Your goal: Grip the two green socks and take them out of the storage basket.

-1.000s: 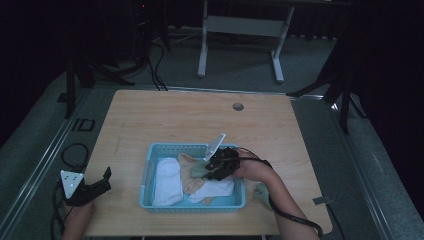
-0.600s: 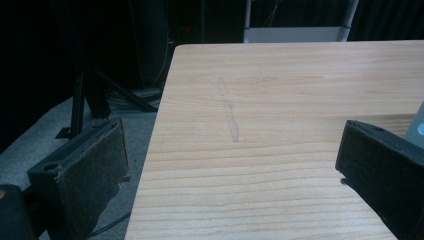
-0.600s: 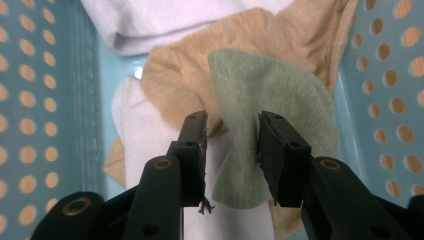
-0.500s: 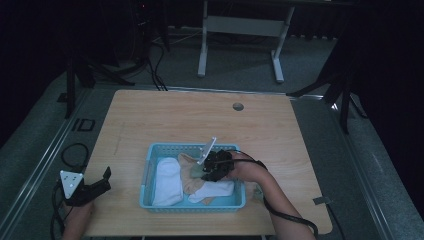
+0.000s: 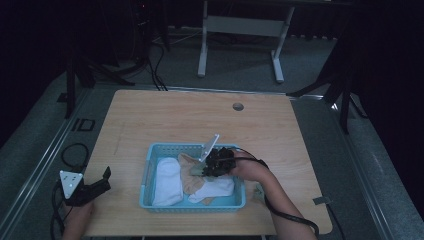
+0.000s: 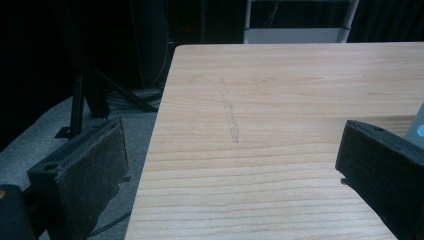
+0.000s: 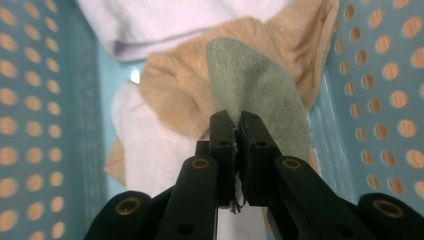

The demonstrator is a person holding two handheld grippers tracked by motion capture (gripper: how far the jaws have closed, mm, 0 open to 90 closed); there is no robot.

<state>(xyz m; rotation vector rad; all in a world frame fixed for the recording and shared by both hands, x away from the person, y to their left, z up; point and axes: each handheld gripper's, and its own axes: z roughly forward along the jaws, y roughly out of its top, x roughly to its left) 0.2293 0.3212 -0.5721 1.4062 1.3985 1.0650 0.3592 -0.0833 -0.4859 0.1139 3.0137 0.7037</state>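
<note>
A light blue perforated basket (image 5: 175, 146) sits near the table's front edge and holds several socks. My right gripper (image 5: 202, 170) reaches into it from the right; its jaws have just been closing and now pinch a pale green sock (image 7: 255, 80) between the pads, gripper (image 7: 236, 120) shut on the fabric. The green sock lies over a tan sock (image 7: 175, 95), with a white sock (image 7: 190, 20) beyond and another white one (image 7: 145, 150) beneath. My left gripper (image 5: 106, 179) rests at the table's front left, jaws wide open with nothing between them (image 6: 235, 145).
The basket walls (image 7: 45, 100) rise close on both sides of my right gripper. Bare wooden tabletop (image 6: 280, 100) stretches ahead of the left gripper, and its left edge drops to grey floor. A small round hole (image 5: 238, 106) marks the far side of the table.
My right gripper has settled a little lower and to the left inside the basket, and its jaws have closed on the green sock. The left gripper has stayed put.
</note>
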